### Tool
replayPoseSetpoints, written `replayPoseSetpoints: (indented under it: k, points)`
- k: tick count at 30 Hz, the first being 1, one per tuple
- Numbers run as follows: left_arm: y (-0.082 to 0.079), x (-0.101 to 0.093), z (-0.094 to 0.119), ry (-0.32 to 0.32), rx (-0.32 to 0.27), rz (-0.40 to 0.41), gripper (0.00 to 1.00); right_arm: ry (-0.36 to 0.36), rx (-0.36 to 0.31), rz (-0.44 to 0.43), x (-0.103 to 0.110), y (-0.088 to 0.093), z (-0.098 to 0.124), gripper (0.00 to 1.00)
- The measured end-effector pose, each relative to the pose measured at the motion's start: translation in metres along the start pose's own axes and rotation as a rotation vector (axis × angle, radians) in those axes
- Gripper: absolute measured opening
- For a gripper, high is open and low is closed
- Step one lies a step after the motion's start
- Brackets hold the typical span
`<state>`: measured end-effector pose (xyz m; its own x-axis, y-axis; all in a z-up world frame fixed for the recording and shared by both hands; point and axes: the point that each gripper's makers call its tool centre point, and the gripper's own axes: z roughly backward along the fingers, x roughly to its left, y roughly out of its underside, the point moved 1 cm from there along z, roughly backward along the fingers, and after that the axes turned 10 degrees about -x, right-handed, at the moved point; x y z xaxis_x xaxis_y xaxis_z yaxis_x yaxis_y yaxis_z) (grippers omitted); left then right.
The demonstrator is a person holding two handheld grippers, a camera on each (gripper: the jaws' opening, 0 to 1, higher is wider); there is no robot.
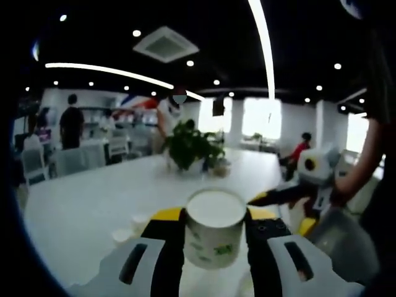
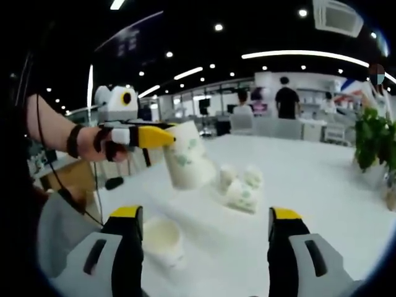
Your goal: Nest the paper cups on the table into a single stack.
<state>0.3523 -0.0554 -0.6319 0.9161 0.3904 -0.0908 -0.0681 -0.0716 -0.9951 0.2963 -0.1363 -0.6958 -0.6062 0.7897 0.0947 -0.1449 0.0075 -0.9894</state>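
A white paper cup (image 1: 213, 232) with green print sits upright between my left gripper's (image 1: 215, 216) yellow-tipped jaws, which are shut on it. In the right gripper view that same cup (image 2: 185, 162) hangs tilted above the table, held by the left gripper (image 2: 158, 137) in a person's hand. My right gripper (image 2: 205, 216) stands open with nothing between its jaws. Below it an upright paper cup (image 2: 162, 238) stands on the table. A few more cups (image 2: 240, 185) lie on their sides farther off. Two small cups (image 1: 131, 229) show left of my left jaw.
The white table (image 1: 93, 198) stretches far back. A potted plant (image 1: 189, 148) stands at its middle, and it also shows at the right edge of the right gripper view (image 2: 374, 139). Chairs (image 1: 71, 161) and several people stand beyond. A person's arm (image 2: 52, 133) reaches in from the left.
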Motion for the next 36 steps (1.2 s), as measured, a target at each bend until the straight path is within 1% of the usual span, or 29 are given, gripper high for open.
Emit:
replayPoseSetpoints:
  k: [3, 6, 8, 9, 10, 12, 14, 21, 29, 36]
  points:
    - [-0.003, -0.003, 0.0, 0.006, -0.004, -0.001, 0.36, -0.012, -0.008, -0.007, 0.004, -0.002, -0.003, 0.8]
    - [-0.007, -0.004, -0.001, 0.007, -0.015, -0.001, 0.36, -0.04, -0.015, -0.025, 0.013, -0.004, -0.009, 0.78]
    - [-0.008, -0.005, -0.001, 0.009, -0.019, -0.004, 0.36, -0.061, -0.027, -0.033, 0.019, -0.007, -0.013, 0.76]
    - [-0.008, -0.005, -0.001, 0.012, -0.019, -0.004, 0.36, -0.067, -0.028, -0.036, 0.02, -0.008, -0.014, 0.75]
    - [-0.008, -0.005, -0.001, 0.014, -0.019, -0.005, 0.36, -0.092, -0.025, -0.049, 0.026, -0.008, -0.017, 0.72]
    - [-0.01, -0.006, -0.001, 0.017, -0.021, -0.006, 0.36, -0.106, -0.027, -0.053, 0.03, -0.009, -0.021, 0.69]
    - [-0.012, -0.008, -0.001, 0.016, -0.029, -0.008, 0.36, -0.126, -0.033, -0.071, 0.035, -0.01, -0.025, 0.69]
    - [-0.013, -0.009, 0.0, 0.018, -0.029, -0.005, 0.36, -0.178, -0.039, -0.076, 0.051, -0.013, -0.034, 0.67]
    - [-0.011, -0.013, -0.002, 0.032, -0.023, -0.005, 0.36, -0.201, -0.039, -0.075, 0.056, -0.013, -0.034, 0.66]
    - [-0.011, -0.016, -0.004, 0.04, -0.024, -0.004, 0.36, -0.197, -0.05, -0.084, 0.055, -0.015, -0.033, 0.66]
